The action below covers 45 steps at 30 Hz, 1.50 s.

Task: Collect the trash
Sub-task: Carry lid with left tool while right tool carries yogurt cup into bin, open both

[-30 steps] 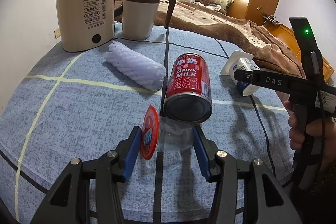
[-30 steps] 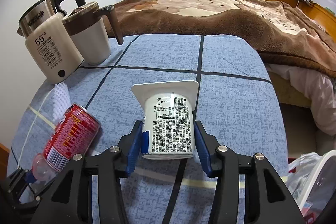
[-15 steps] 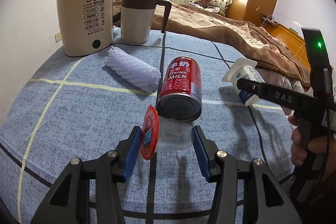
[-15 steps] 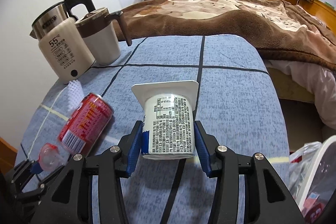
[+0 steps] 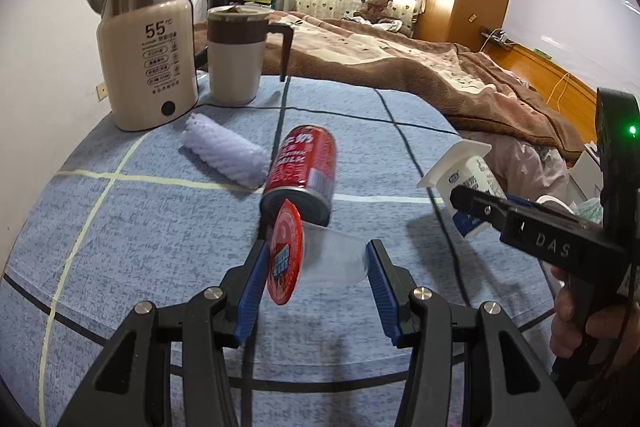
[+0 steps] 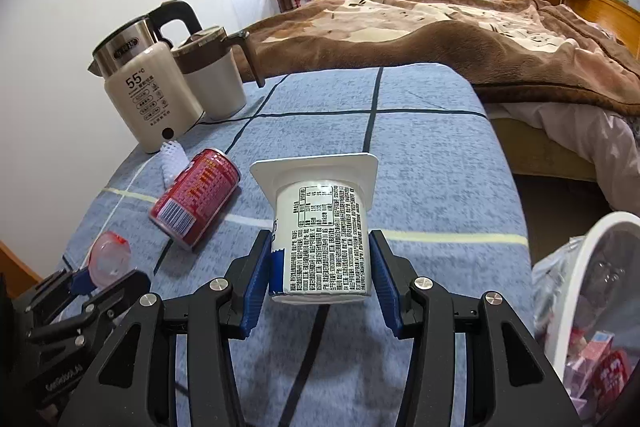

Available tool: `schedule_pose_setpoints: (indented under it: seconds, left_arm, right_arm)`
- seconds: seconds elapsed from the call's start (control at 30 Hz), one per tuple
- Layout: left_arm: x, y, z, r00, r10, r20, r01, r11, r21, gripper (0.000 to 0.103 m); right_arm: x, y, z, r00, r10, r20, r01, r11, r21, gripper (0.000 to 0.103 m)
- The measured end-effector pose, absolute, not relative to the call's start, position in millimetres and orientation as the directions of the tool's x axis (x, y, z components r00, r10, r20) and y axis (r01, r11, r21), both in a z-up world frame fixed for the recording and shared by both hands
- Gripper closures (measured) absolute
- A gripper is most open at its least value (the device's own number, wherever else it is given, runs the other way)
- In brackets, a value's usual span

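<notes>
My left gripper [image 5: 316, 269] is shut on a clear plastic cup [image 5: 334, 259] with a red foil lid, held above the blue tablecloth; it also shows in the right wrist view [image 6: 108, 259]. My right gripper [image 6: 320, 267] is shut on a white yogurt cup [image 6: 322, 239], held above the table's right part; it also shows in the left wrist view [image 5: 466, 179]. A red milk can [image 5: 306, 169] lies on its side on the cloth, just beyond the clear cup. A white foam net sleeve [image 5: 224, 155] lies left of the can.
A cream electric kettle [image 5: 146, 67] and a brown-lidded mug [image 5: 238, 57] stand at the table's far left. A white bin with a plastic liner [image 6: 588, 307] holding trash sits low at the right, off the table edge. A bed with a brown blanket [image 6: 460, 35] lies beyond.
Both grippers have risen and drawn back with their cups. The clear cup has left the cloth, and the can has rolled slightly. The bin shows more in the right wrist view.
</notes>
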<state>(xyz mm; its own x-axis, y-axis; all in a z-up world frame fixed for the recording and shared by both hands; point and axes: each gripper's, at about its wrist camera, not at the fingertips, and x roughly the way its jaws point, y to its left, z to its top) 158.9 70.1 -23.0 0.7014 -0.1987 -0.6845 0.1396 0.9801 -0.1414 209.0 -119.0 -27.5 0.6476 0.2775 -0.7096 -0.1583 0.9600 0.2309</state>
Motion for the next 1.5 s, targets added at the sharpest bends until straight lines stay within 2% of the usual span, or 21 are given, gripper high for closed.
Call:
schedule_pose_setpoints:
  seconds: [0.53, 1.2, 1.5]
  left_arm:
    - [145, 19, -5, 0.709, -0.263, -0.655, 0.249, 0.961, -0.116, 0.051]
    - [131, -84, 12, 0.659, -0.442, -0.608, 0.461, 0.877, -0.137, 0.051]
    - [129, -140, 6, 0.592, -0.51, -0.624, 0.552, 0.821, -0.147, 0.051]
  right_arm:
    - [161, -171, -10, 0.703, 0.241, -0.669, -0.084, 0.962, 0.259, 0.054]
    - [107, -287, 6, 0.765, 0.069, -0.641, 0.133, 0.956, 0.263, 0.054]
    - [86, -337, 0, 0.752, -0.005, -0.659, 0.229, 0.939, 0.255, 0.054]
